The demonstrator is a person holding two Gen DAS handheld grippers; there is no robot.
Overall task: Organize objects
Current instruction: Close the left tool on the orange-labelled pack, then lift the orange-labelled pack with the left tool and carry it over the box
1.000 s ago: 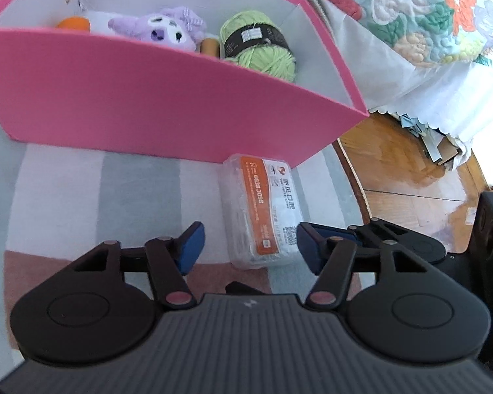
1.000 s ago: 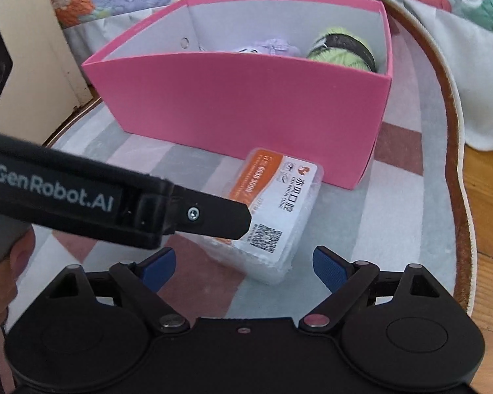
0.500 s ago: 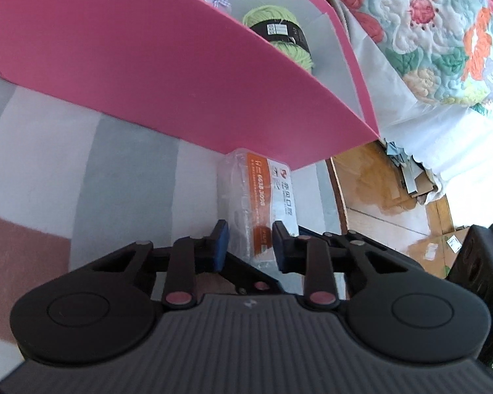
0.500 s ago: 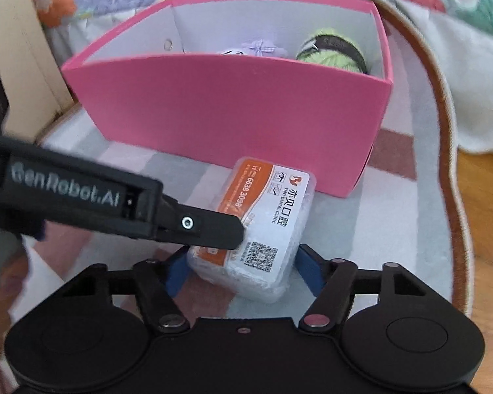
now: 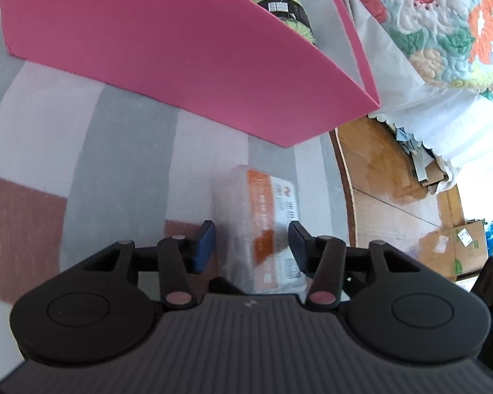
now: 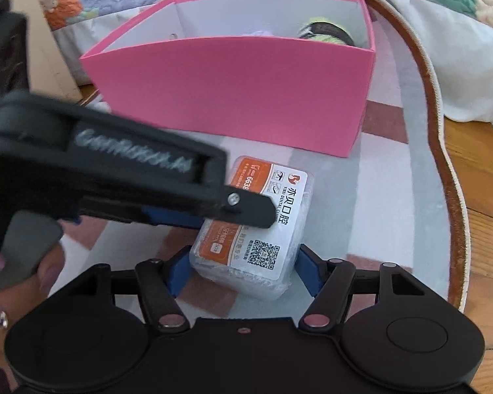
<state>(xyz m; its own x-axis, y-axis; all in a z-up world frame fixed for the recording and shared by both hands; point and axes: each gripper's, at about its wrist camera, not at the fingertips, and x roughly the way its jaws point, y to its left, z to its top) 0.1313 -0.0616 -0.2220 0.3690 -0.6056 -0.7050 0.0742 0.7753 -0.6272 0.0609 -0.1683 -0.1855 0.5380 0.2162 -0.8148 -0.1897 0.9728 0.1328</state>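
— Where do we have the plastic packet (image 6: pixel 251 229) now?

— It lies on the striped rug (image 5: pixel 82 151), just in front of the near wall of the pink box (image 6: pixel 233 92), not touching it. Our right tool (image 6: pixel 243 271) straddles its near end, and both blue pads (image 6: pixel 179 271) sit against its sides — we read that as a hold on the packet.

— And our left tool (image 5: pixel 251 246)?

— Its jaws are opening at this moment. In the left wrist view the packet (image 5: pixel 263 229) stands between the two pads; the right pad looks close to the label, the left pad stands just clear of the wrap, so we see no grip there. In the right wrist view one of its black fingers (image 6: pixel 246 207) crosses over the packet's orange label.

— What is in the box?

— A green yarn ball (image 5: pixel 286 10) with a dark band, in the corner nearest the quilted bed cover (image 5: pixel 443 23). We also see a hand (image 6: pixel 19 282) on the left tool's handle.
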